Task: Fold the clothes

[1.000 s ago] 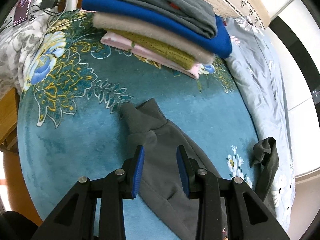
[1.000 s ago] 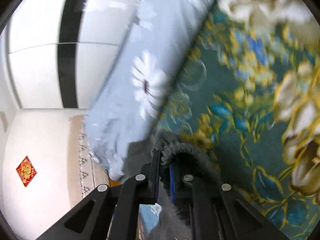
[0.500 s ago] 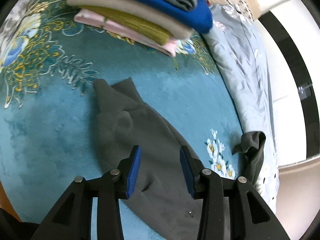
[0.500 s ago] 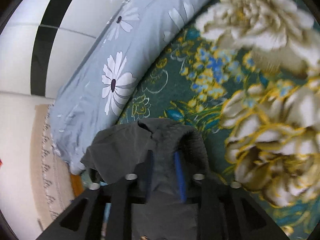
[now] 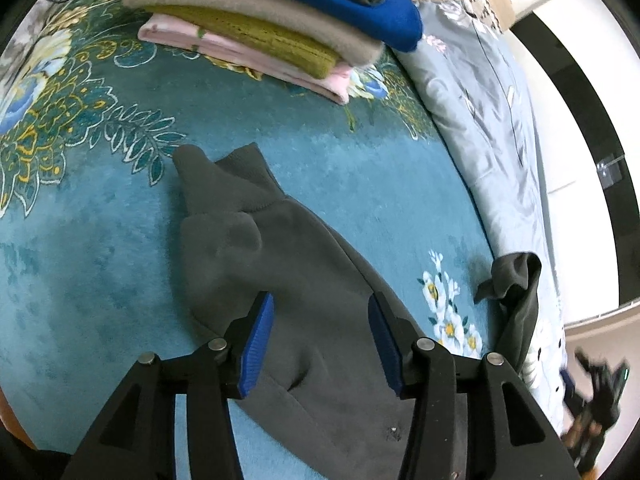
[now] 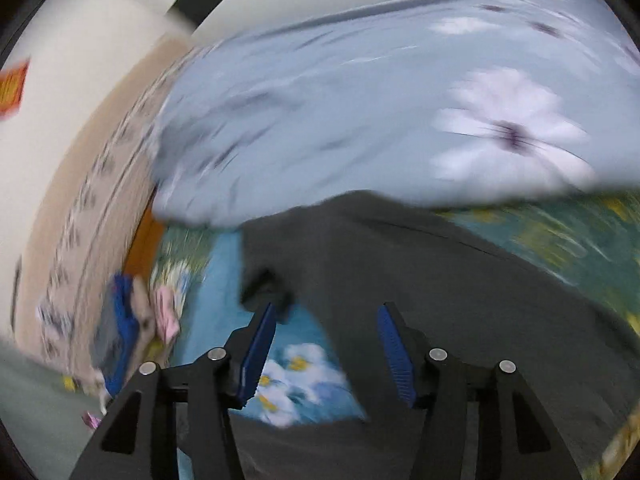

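A dark grey garment (image 5: 288, 264) lies spread on the teal floral blanket (image 5: 100, 240), one leg running toward the stack, its other end (image 5: 516, 292) bunched at the right by the pale quilt. My left gripper (image 5: 320, 336) hovers just above the grey cloth, its jaws opening, blue pads clear of the fabric. In the blurred right wrist view the same grey garment (image 6: 420, 264) lies flat below my right gripper (image 6: 326, 350), whose jaws are opening with nothing pinched between them. The right gripper also shows as a dark blur (image 5: 596, 392) at the left view's right edge.
A stack of folded clothes (image 5: 280, 12) (grey, blue, beige, mustard, pink) sits at the far end of the blanket. A pale blue flowered quilt (image 5: 492, 120) runs along the right side, against a white and black wall. The stack shows small and blurred (image 6: 120, 340) in the right view.
My right gripper let go of the grey cuff it was pinching, opened and swung away fast across the bed. My left gripper widened and sank a little toward the garment.
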A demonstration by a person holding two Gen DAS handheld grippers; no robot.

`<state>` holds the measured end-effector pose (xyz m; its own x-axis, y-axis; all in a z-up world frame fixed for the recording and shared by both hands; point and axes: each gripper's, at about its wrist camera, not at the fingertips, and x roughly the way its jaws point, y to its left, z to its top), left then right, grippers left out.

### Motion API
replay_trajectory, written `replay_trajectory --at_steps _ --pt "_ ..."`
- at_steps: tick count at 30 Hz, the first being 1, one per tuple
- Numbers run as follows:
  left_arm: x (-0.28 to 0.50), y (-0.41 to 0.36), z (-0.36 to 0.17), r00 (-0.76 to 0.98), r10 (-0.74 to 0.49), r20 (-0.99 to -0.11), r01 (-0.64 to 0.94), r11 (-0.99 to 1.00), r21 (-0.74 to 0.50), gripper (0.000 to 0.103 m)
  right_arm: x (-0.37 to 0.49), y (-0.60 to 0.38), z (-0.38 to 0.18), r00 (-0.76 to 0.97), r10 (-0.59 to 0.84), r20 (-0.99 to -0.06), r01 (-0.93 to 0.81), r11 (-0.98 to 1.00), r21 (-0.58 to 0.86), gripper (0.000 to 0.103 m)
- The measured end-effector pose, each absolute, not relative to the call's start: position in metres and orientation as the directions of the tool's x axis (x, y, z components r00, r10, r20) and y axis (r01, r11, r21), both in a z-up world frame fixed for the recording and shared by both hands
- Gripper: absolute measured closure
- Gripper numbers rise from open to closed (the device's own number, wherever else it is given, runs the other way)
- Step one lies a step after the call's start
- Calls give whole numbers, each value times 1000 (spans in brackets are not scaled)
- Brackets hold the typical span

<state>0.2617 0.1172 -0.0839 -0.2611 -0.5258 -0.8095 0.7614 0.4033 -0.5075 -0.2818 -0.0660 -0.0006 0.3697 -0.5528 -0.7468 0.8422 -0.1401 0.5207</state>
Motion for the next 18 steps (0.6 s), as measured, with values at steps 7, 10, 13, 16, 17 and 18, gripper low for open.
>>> replay_trajectory --at_steps 7,10,13,16,17,18 --pt "273 117 -98 -255 -533 -807 706 467 -532 52 -170 -176 -16 221 -468 -856 964 -28 264 46" --pt "278 118 -103 -265 -531 -805 683 486 -545 52 -142 -203 -31 96 -406 -909 995 29 92 46" --pt "280 119 -106 -279 -531 -800 665 494 -560 52 -122 -223 -50 -46 -344 -938 993 85 -80 51" --pt "280 118 -109 -287 -526 -801 660 497 -563 52 -118 -231 -64 -125 -302 -945 984 87 -158 74" --pt "279 118 -110 -288 -523 -802 660 498 -562 52 -119 -232 -66 -135 -295 -946 983 79 -165 83" --pt "280 118 -110 -290 -521 -803 660 498 -562 52 -122 -233 -67 -133 -292 -947 985 66 -158 88"
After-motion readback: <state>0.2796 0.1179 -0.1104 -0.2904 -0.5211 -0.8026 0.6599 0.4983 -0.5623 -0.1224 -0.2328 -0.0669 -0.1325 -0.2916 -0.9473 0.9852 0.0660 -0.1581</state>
